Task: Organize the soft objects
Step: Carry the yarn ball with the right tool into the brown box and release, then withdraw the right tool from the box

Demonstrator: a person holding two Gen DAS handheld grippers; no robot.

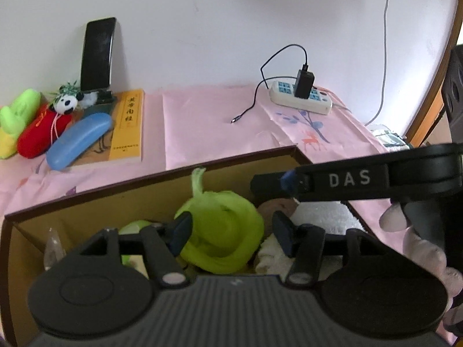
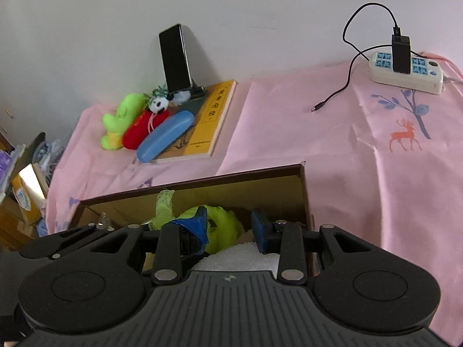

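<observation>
An open cardboard box point(image 1: 144, 179) on the pink cloth holds a lime green soft fabric piece point(image 1: 222, 231), a white towel point(image 1: 321, 217) and a brownish soft thing. My left gripper point(image 1: 233, 232) hangs over the box, its jaws open around the green piece, the right pad apart from it. My right gripper point(image 2: 230, 228) is open just above the green fabric point(image 2: 222, 222) and the towel point(image 2: 240, 256), holding nothing; one of its fingers point(image 1: 272, 185) crosses the left wrist view. At the far left lie a green plush point(image 1: 17, 115), a red plush point(image 1: 40, 133) and a small panda point(image 1: 66, 104).
A blue glasses case point(image 1: 78, 140) lies on a yellow book point(image 1: 127, 127), with a phone point(image 1: 97, 55) on a stand behind. A power strip point(image 1: 301, 98) with a charger and loose cable point(image 1: 246, 112) sits at the back right. A hand point(image 1: 405, 231) holds the right gripper.
</observation>
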